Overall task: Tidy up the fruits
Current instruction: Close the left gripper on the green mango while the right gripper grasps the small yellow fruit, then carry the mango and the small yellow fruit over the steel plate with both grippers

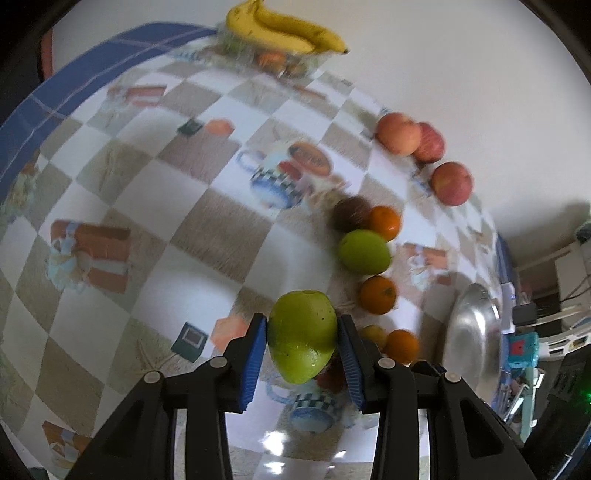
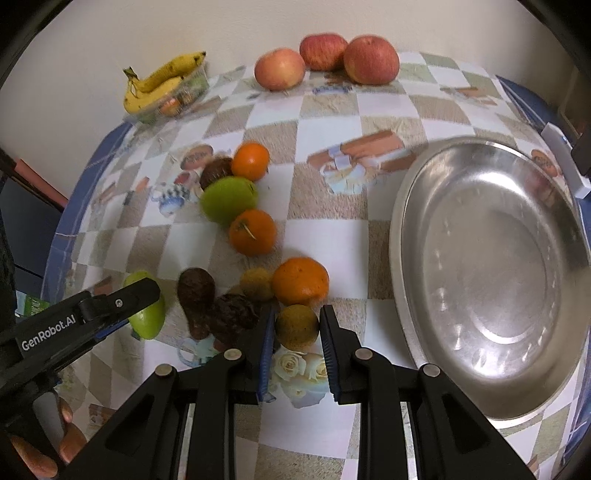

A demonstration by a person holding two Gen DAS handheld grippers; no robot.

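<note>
While left tongs [image 1: 303,341] pinch a green mango [image 1: 301,336], right tongs [image 2: 297,332] straddle a yellowish fruit [image 2: 296,326], spread.

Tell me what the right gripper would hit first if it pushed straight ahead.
The right gripper already has a small yellow-green fruit between its fingers. Pushing on, it would likely drive that fruit into the orange right behind it, though depth is hard to judge.

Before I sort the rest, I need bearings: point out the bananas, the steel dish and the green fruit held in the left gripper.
bananas [image 1: 280,29]: left wrist view, middle of the bunch.
steel dish [image 2: 491,273]: right wrist view, bare inner floor.
green fruit [image 1: 301,336]: left wrist view, its middle, between the left gripper's pads.
</note>
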